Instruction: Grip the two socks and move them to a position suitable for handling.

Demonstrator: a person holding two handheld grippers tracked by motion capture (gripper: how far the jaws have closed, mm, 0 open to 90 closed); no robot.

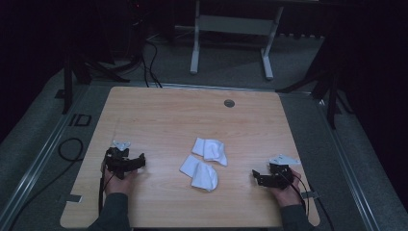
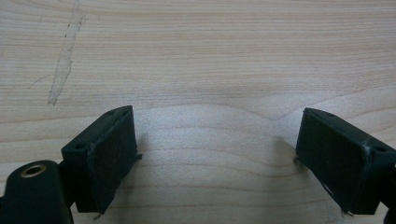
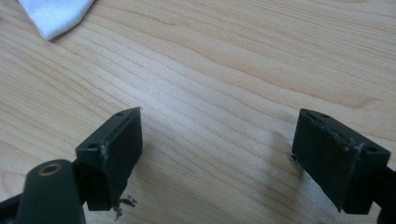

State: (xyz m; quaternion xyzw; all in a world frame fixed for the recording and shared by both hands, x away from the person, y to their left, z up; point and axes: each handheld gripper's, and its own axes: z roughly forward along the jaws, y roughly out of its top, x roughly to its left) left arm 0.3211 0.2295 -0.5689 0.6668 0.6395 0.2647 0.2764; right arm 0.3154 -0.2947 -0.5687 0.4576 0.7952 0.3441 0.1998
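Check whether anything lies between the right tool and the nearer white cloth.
Nothing visible does. Bare wooden table separates the right tool, jaws open, from the nearer white cloth.

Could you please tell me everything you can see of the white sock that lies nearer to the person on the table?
The nearer white sock is a soft, knit-looking fabric piece lying flat and slightly crumpled on the wooden table, near its middle. It is bent, with a broader rounded end toward the person. The second white sock lies just beyond it, close by; whether they touch is unclear. Neither the left hand-held gripper nor the right hand-held gripper touches it; both rest open to its sides.
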